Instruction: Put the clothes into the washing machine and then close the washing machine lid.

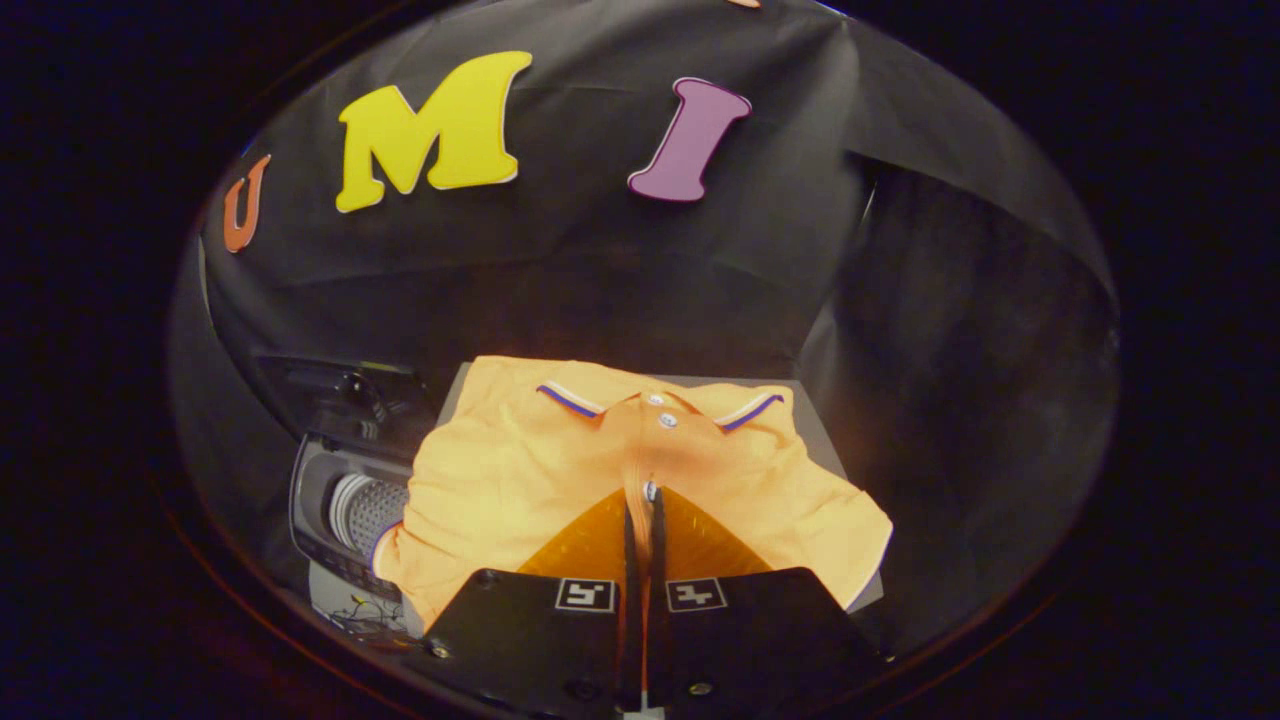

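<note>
the hand-held gripper (644,505) has its fingers drawn almost together, a thin gap between them, tips over the button placket of the shirt (520,470). whether they pinch any cloth cannot be told. the orange polo shirt, its collar trimmed white and blue, lies flat on a grey surface (815,435), collar at the far side, one sleeve hanging over the near right edge. beside the surface, left of the shirt and lower down, stands the washer (345,505), its lid (340,395) raised and the perforated drum (368,510) showing.
</note>
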Demonstrator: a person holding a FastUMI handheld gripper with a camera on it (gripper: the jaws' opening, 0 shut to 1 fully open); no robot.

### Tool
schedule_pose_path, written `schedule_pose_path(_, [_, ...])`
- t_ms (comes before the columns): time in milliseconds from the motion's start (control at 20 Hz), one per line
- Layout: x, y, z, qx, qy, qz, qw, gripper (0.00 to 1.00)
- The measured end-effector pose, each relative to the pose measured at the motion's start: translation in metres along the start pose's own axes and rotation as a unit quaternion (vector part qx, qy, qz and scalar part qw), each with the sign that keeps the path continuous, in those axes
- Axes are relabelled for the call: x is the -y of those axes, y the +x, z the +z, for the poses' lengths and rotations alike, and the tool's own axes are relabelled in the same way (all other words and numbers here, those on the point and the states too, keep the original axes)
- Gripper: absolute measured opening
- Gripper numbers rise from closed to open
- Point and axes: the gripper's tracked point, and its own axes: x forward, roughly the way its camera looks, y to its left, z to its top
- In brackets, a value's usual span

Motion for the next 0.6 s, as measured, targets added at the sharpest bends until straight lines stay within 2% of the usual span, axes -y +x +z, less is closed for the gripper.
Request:
schedule_pose_path(300, [-0.053,-0.030,0.028,0.029,-0.017,0.037,0.999,0.05])
schedule_pose_path(600, [-0.122,-0.059,0.047,0.047,-0.044,0.090,0.994,0.06])
